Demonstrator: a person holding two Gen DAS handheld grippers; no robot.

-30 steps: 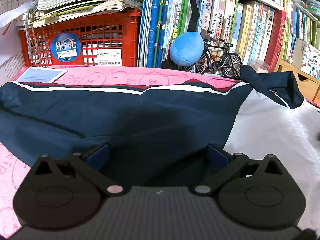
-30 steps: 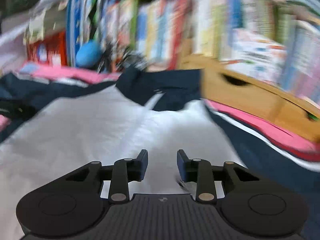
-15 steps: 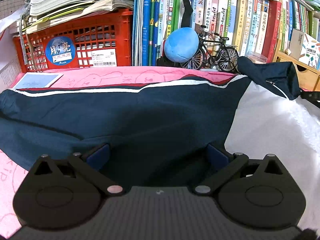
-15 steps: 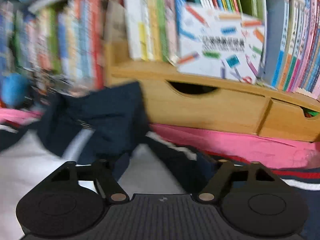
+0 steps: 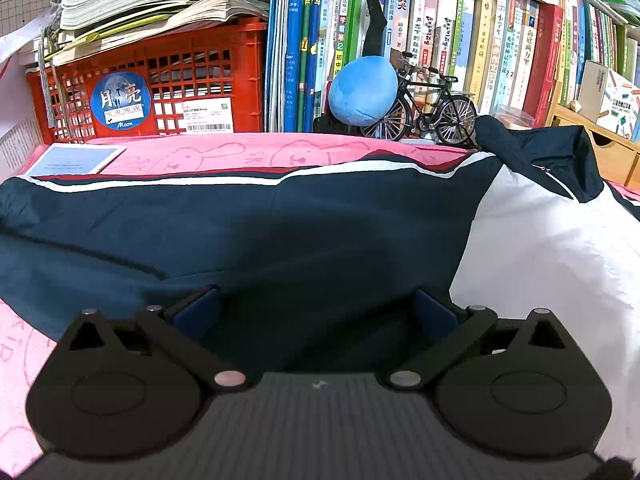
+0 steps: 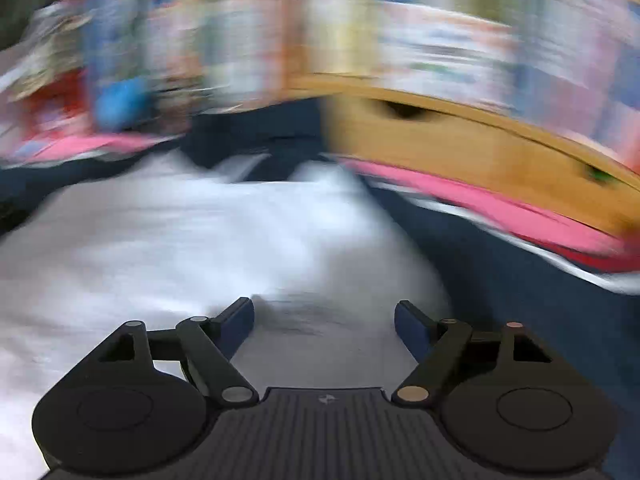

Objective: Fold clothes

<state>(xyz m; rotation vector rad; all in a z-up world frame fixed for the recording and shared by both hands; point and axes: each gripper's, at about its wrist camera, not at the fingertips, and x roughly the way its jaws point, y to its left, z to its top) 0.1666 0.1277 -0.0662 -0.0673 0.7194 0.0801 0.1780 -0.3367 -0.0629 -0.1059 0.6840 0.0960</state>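
Observation:
A navy and white jacket (image 5: 280, 232) lies spread on a pink cloth (image 5: 224, 156); its navy sleeve with white and red stripes runs leftward, its white body (image 5: 552, 248) is at the right and its navy collar (image 5: 536, 152) at the back right. My left gripper (image 5: 316, 312) hovers open just over the navy sleeve, nothing between its fingers. In the blurred right wrist view, my right gripper (image 6: 324, 320) is open above the jacket's white body (image 6: 180, 240), with the navy part (image 6: 500, 272) to its right.
A red crate (image 5: 160, 88) with stacked papers, upright books (image 5: 500, 40), a blue plush ball (image 5: 362, 90) and a model bicycle (image 5: 432, 108) line the back. A wooden drawer unit (image 6: 460, 152) stands at the right. A small card (image 5: 76, 159) lies on the pink cloth at the left.
My right gripper went from nearly shut to open, swung right toward the wooden drawers and then back left over the white body. The left gripper stayed open, shifting only slightly.

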